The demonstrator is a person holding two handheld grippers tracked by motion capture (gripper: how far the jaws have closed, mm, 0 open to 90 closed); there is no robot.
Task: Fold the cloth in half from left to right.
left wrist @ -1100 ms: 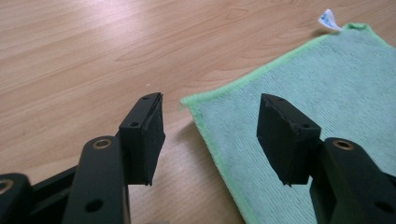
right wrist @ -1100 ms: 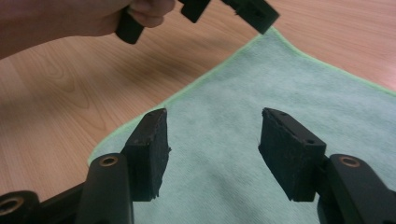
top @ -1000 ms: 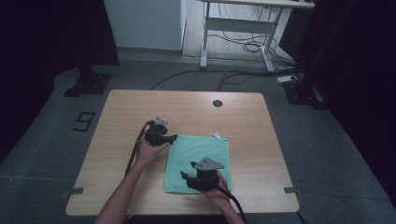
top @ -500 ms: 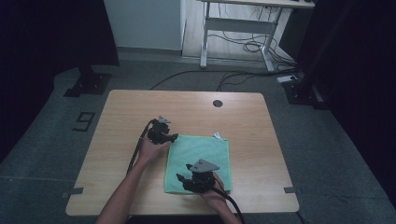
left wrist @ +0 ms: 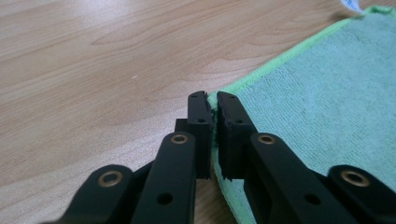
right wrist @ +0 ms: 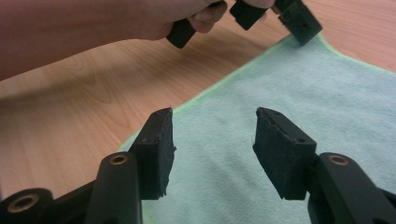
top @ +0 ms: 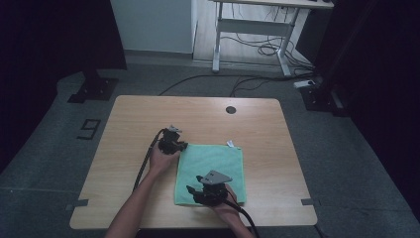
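Note:
A green cloth lies flat on the wooden table. My left gripper sits at the cloth's far left corner. In the left gripper view its jaws have just closed, and the pads pinch the cloth's lime edge between them. My right gripper hovers low over the near left part of the cloth. Its jaws have just been closing a little but stand apart, with the cloth below them and nothing pressed. The left gripper shows beyond.
A white tag sticks out at the cloth's far right corner. A dark round hole marks the table's far side. Behind the table stand a white desk frame and floor cables. Bare wood lies left and right of the cloth.
Both hands stay almost where they were. The right gripper has edged slightly to the left over the cloth's near edge.

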